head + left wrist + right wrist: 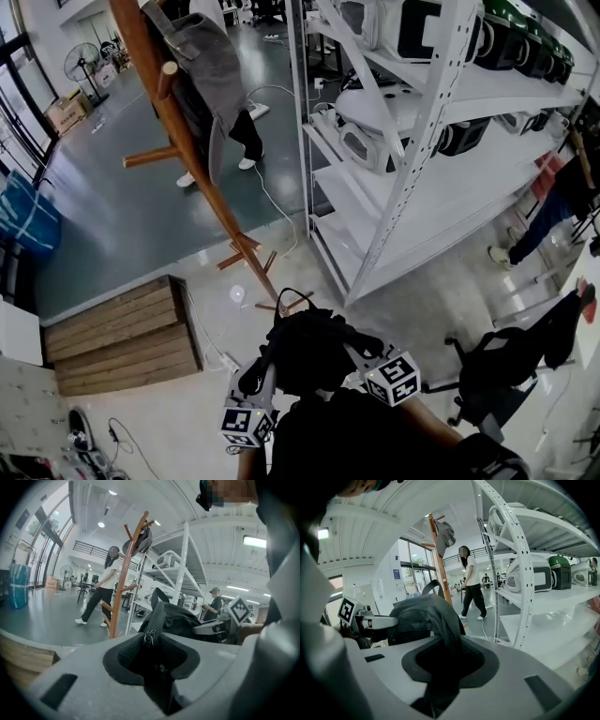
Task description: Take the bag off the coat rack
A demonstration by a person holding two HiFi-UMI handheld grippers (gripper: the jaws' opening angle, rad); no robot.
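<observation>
Since the black bag already hangs clear of the coat rack, the step in hand, as I judge it, is carrying the load away cleanly.

Head view: the bag sits at 6 o'clock, slung between the left gripper and the right gripper, touching nothing else. The rack slants from 11 o'clock down to its feet near centre, just beyond the bag. White shelving fills 2 o'clock and a wooden platform lies at 8 o'clock. Draw the bag back toward the body, not sideways — the shelving's upright stands close on the right.

Left gripper view: the jaws are clenched on a fold of the bag with a zip pull showing at the pinch. The bulk of the bag rises at 1 o'clock, the other gripper beyond it at 3 o'clock. The rack stands at 11 o'clock, well apart, with a grey item hung near its top and a person walking behind. This grip looks narrow, so hold pressure firm and avoid jerks.

Right gripper view: the jaws grasp a thick black band of the bag that arches up and over toward 11 o'clock. That fuller bite should bear most of the weight. Both sides ought to travel together and level — pulling them apart would strain the thinner left pinch.
</observation>
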